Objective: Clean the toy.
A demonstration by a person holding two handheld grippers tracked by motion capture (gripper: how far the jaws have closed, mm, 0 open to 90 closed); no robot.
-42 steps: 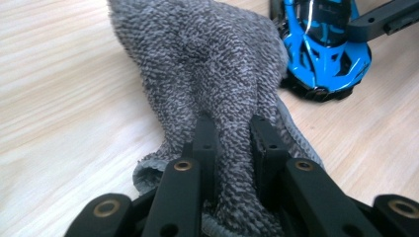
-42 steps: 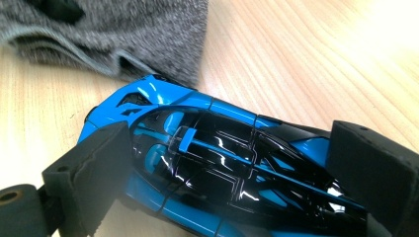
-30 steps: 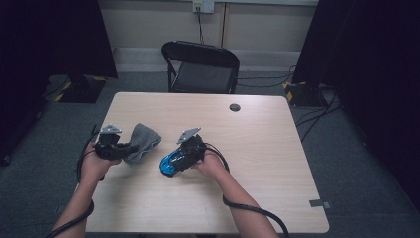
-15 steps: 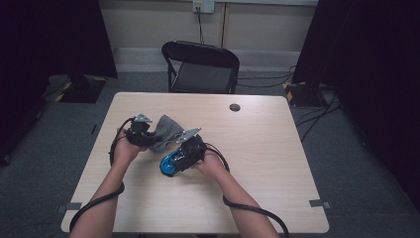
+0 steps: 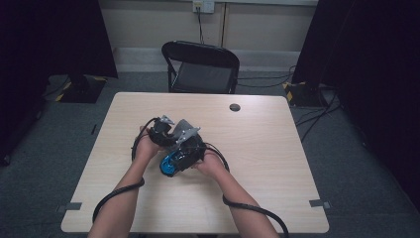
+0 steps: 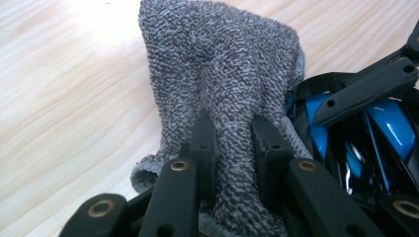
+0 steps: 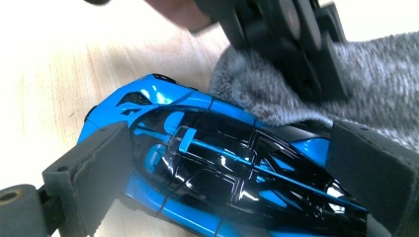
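A fold of grey terry cloth point(image 6: 222, 94) is pinched between the two black jaws of the left gripper point(image 6: 231, 143), which are drawn close together with the fabric bunched up between the pads. In the right gripper view, a blue and black toy car point(image 7: 217, 173) is clamped across its body by the right gripper point(image 7: 232, 182), one foam-faced jaw being pressed against each side of it. The cloth is laid against the rear part of the car, where it is touched by the fabric, and in the left gripper view the car point(image 6: 365, 143) is seen just beside the cloth. In the high view, the left gripper point(image 5: 162, 133) and the right gripper point(image 5: 184, 148) are held close together near the middle of the light wooden table point(image 5: 267, 163), with the blue car point(image 5: 171, 162) at the near side of the right gripper. A black folding chair point(image 5: 200, 67) is set beyond the far edge of the table, and a small dark round disc point(image 5: 235, 107) is seen on the tabletop near that edge, well apart from the hands.
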